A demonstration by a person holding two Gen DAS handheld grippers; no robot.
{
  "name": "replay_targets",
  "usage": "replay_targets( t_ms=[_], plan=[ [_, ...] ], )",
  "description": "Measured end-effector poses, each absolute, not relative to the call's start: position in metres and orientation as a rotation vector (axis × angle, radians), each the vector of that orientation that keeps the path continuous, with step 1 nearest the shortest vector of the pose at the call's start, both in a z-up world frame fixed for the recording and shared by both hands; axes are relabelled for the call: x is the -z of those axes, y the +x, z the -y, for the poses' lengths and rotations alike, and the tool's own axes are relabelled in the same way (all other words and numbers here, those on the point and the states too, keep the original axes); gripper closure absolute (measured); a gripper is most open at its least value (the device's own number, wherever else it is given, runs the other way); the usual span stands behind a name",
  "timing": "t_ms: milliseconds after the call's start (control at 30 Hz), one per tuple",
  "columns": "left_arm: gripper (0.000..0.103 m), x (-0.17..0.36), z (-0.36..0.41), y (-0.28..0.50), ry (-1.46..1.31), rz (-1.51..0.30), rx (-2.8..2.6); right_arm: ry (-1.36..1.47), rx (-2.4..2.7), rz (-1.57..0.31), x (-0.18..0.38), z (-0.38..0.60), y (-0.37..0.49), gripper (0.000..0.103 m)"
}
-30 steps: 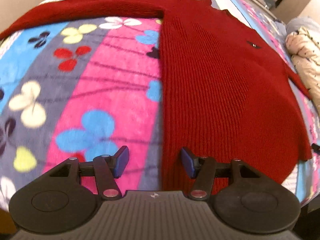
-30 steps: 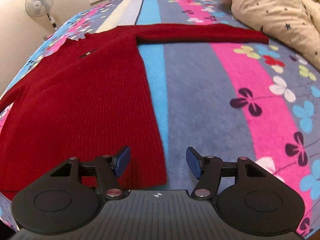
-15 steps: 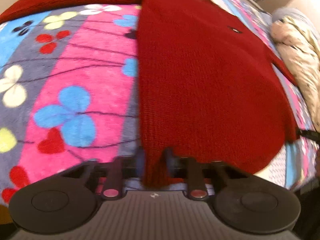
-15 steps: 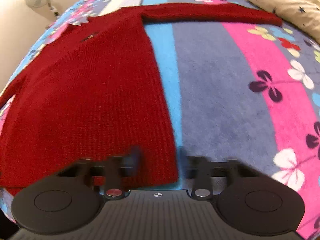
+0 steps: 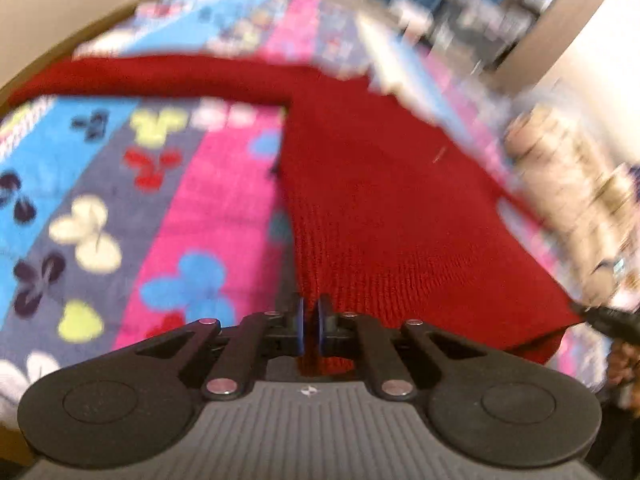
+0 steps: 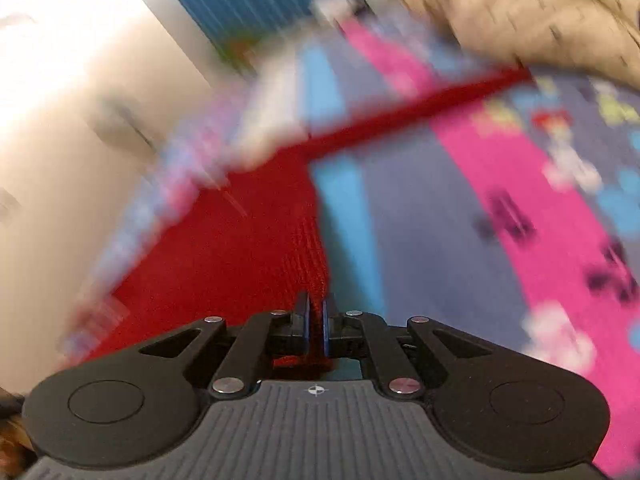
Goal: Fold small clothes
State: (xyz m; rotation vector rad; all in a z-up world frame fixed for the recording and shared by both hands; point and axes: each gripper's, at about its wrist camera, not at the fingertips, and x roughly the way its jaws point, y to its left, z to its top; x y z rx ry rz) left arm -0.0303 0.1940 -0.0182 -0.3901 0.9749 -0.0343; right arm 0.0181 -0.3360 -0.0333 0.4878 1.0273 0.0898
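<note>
A red knitted sweater [image 5: 392, 208] lies spread on a bright flowered blanket [image 5: 120, 200], sleeves out to the sides. My left gripper [image 5: 309, 330] is shut on the sweater's bottom hem at its left corner. My right gripper [image 6: 315, 330] is shut on the hem at the sweater's [image 6: 240, 248] right corner, and the hem there is lifted off the blanket [image 6: 460, 240]. The other gripper's tip shows at the far hem corner in the left wrist view [image 5: 612, 320]. Both views are blurred by motion.
A beige quilt [image 6: 520, 8] is bunched at the far right of the bed. It also shows in the left wrist view [image 5: 572, 184]. A white wall [image 6: 60, 100] runs along the bed's left side. Cluttered furniture [image 5: 480, 12] stands beyond the bed.
Both grippers went from open beside the hem corners to shut on them. Both have since risen and tilted up, lifting the hem; the views now blur.
</note>
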Motion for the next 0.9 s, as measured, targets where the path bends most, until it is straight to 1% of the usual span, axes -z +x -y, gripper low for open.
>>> replay_targets(
  t_ms=[67,100,133,167,200,233,267,300,467,533,567,600,667,700,733,800,900],
  plan=[
    [0.094,0.03,-0.188,-0.023,-0.335,-1.047,-0.02,0.418,-0.056,-1.111,0.045,0.324,0.027,0.095],
    [0.084,0.033,-0.186,-0.02,-0.298,-1.064,-0.071,0.386,-0.048,-1.128,0.047,0.319,0.03,0.094],
    [0.068,0.036,-0.19,-0.019,-0.295,-1.069,-0.095,0.351,-0.031,-1.134,0.049,0.315,0.031,0.094],
    [0.062,0.037,-0.193,-0.016,-0.309,-1.062,-0.1,0.319,-0.011,-1.131,0.049,0.311,0.035,0.092],
    [0.056,0.037,-0.193,-0.015,-0.32,-1.052,-0.095,0.313,-0.006,-1.131,0.049,0.311,0.035,0.082],
    [0.056,0.037,-0.194,-0.015,-0.325,-1.049,-0.089,0.323,-0.008,-1.132,0.05,0.311,0.036,0.073],
    [0.055,0.04,-0.193,-0.012,-0.331,-1.057,-0.082,0.338,-0.011,-1.137,0.051,0.312,0.039,0.054],
    [0.054,0.045,-0.193,-0.01,-0.34,-1.073,-0.078,0.339,-0.013,-1.144,0.055,0.312,0.041,0.045],
    [0.054,0.067,-0.19,-0.001,-0.402,-1.158,-0.102,0.209,-0.071,-1.215,0.076,0.292,0.05,0.044],
    [0.055,0.072,-0.184,-0.001,-0.388,-1.177,-0.105,0.127,-0.137,-1.186,0.072,0.276,0.047,0.065],
    [0.055,0.074,-0.18,0.0,-0.367,-1.181,-0.099,0.113,-0.162,-1.178,0.07,0.272,0.046,0.078],
    [0.057,0.074,-0.174,0.0,-0.336,-1.182,-0.089,0.091,-0.172,-1.162,0.068,0.269,0.044,0.093],
    [0.087,0.073,-0.164,-0.002,-0.276,-1.166,-0.049,0.097,-0.175,-1.132,0.059,0.27,0.041,0.094],
    [0.093,0.069,-0.161,-0.004,-0.256,-1.149,-0.035,0.137,-0.175,-1.109,0.053,0.275,0.039,0.095],
    [0.095,0.062,-0.158,-0.007,-0.219,-1.116,-0.034,0.187,-0.175,-1.075,0.045,0.282,0.035,0.096],
    [0.096,0.042,-0.161,-0.018,-0.193,-1.027,-0.036,0.339,-0.172,-0.97,0.022,0.305,0.023,0.097],
    [0.097,0.007,-0.189,-0.043,-0.318,-0.873,-0.041,0.552,-0.189,-0.84,-0.002,0.341,0.002,0.098]
  ],
)
